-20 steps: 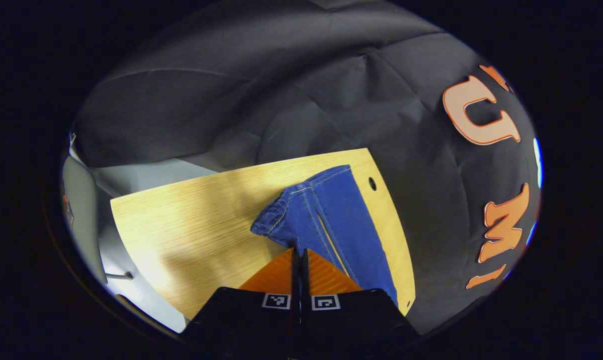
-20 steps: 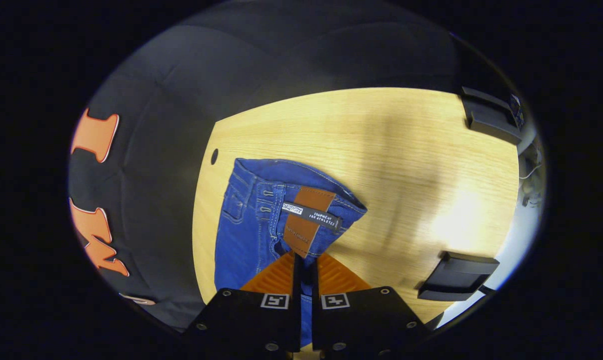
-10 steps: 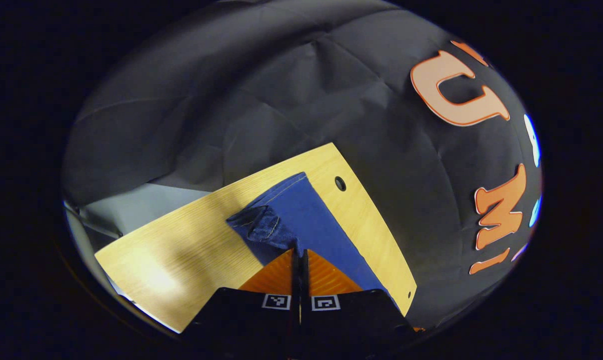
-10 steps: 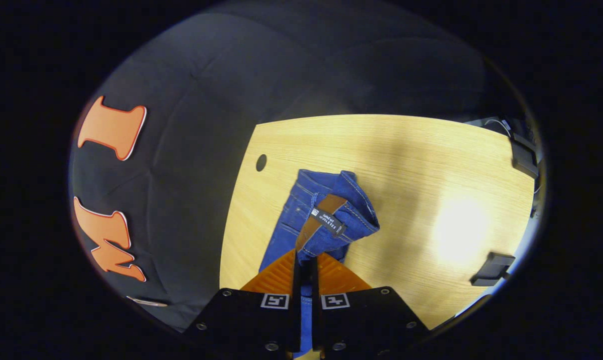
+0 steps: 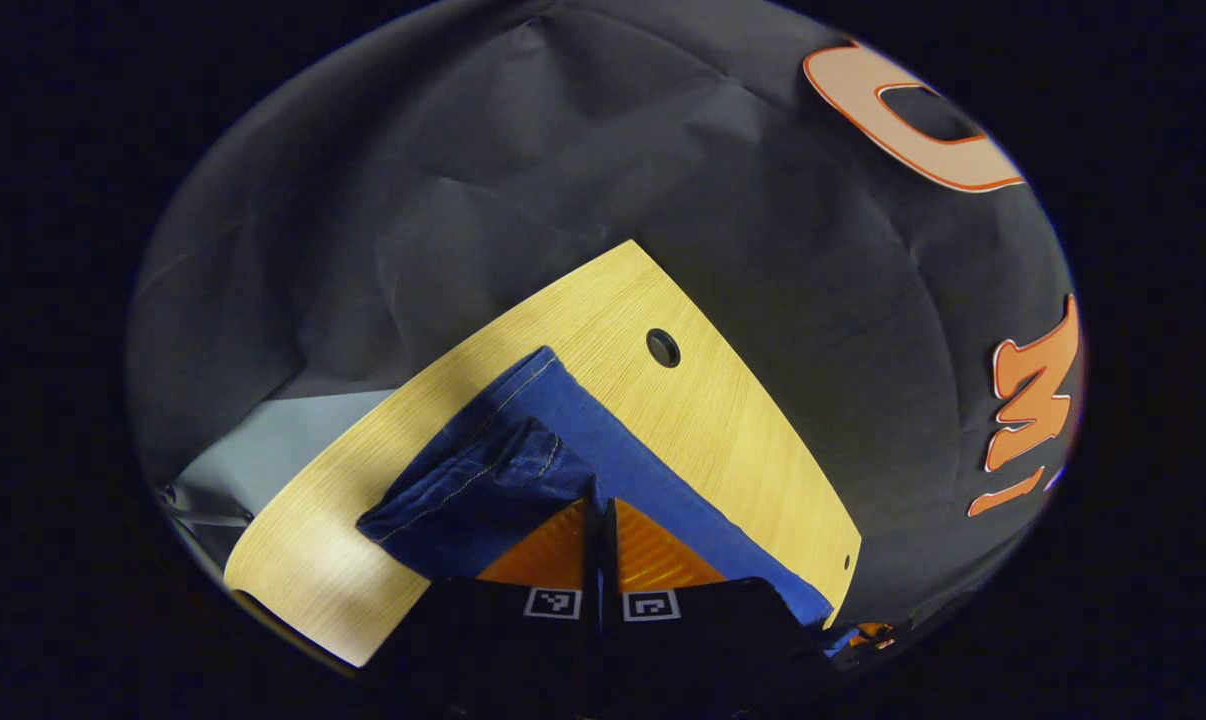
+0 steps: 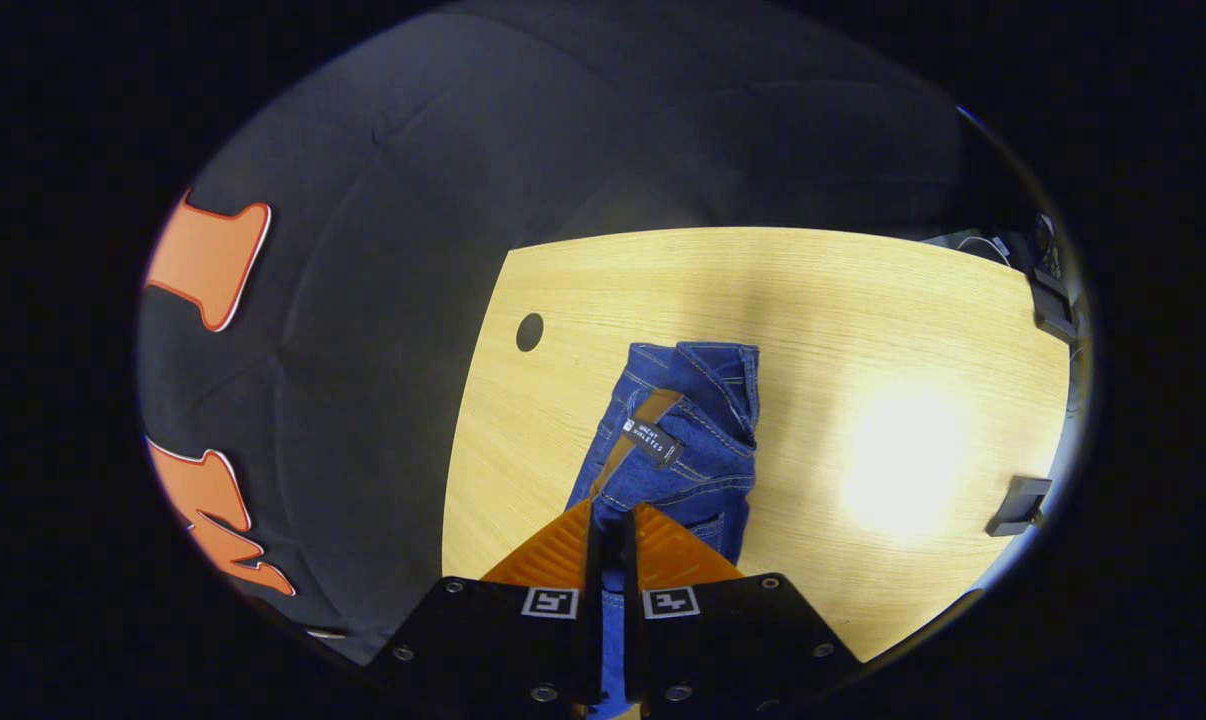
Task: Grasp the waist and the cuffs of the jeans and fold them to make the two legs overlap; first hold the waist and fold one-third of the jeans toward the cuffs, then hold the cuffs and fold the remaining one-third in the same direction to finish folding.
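Both grippers, left gripper (image 5: 597, 510) and right gripper (image 6: 611, 520), pinch the blue denim jeans (image 6: 678, 450) over the pale wooden table (image 6: 843, 320) (round cable hole (image 6: 530, 331) upper left).

Blue jeans (image 6: 678, 470) with white stitching, waist end bunched and lifted, the rest flat on the wooden table (image 6: 863, 330).
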Demonstrator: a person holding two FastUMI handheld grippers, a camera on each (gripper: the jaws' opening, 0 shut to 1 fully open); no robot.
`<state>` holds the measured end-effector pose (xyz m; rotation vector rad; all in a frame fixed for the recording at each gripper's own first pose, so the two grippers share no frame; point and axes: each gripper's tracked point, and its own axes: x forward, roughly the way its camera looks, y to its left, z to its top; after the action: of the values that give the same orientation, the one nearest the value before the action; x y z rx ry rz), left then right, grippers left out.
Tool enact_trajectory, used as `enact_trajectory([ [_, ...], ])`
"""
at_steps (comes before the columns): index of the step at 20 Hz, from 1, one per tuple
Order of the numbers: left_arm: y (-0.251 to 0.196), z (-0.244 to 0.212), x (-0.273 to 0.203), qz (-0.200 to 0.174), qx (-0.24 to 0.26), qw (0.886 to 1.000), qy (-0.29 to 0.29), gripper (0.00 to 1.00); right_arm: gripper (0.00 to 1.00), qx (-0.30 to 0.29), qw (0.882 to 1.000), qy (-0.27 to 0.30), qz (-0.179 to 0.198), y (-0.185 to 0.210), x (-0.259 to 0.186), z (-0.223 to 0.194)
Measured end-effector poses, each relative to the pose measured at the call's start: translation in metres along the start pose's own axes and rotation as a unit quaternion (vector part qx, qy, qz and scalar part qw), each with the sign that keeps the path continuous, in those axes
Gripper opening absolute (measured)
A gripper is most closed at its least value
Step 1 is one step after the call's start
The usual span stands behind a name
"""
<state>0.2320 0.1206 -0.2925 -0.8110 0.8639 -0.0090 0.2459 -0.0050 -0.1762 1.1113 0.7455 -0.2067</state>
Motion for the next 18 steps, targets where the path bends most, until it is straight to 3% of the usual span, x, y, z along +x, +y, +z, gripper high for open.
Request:
enact_trajectory([
  [6,0.013,0.019,0.054,0.065,0.023,0.998,0.008,0.01,0.09,-0.008,0.999,0.039,-0.033,0.020,0.054,0.010],
  [9,0.014,0.014,0.066,0.109,0.069,0.991,0.034,0.05,0.09,-0.038,0.996,0.047,-0.059,0.020,0.081,0.006],
  [10,0.009,0.015,0.068,0.107,0.079,0.991,0.030,0.01,0.09,-0.050,0.996,0.050,-0.058,0.022,0.084,0.006],
  [11,0.000,0.019,0.070,0.098,0.080,0.992,0.017,0.25,0.07,-0.053,0.997,0.052,-0.037,0.034,0.092,0.005],
  [12,-0.011,0.025,0.070,0.086,0.081,0.993,-0.003,0.33,0.26,-0.043,0.998,0.051,-0.006,0.050,0.089,0.008],
  [13,-0.017,0.033,0.066,0.075,0.079,0.994,-0.027,0.34,0.39,-0.033,0.998,0.045,0.022,0.069,0.087,0.016],
  [15,-0.035,0.054,0.062,0.044,0.063,0.994,-0.075,0.43,0.48,-0.045,0.998,0.006,0.042,0.075,0.076,0.041],
  [17,-0.042,0.055,0.046,0.038,0.068,0.994,-0.083,0.74,0.50,-0.076,0.997,-0.008,0.019,0.055,0.067,0.052],
  [18,-0.043,0.052,0.038,0.042,0.082,0.992,-0.083,0.79,0.43,-0.091,0.996,-0.005,0.004,0.041,0.062,0.051],
])
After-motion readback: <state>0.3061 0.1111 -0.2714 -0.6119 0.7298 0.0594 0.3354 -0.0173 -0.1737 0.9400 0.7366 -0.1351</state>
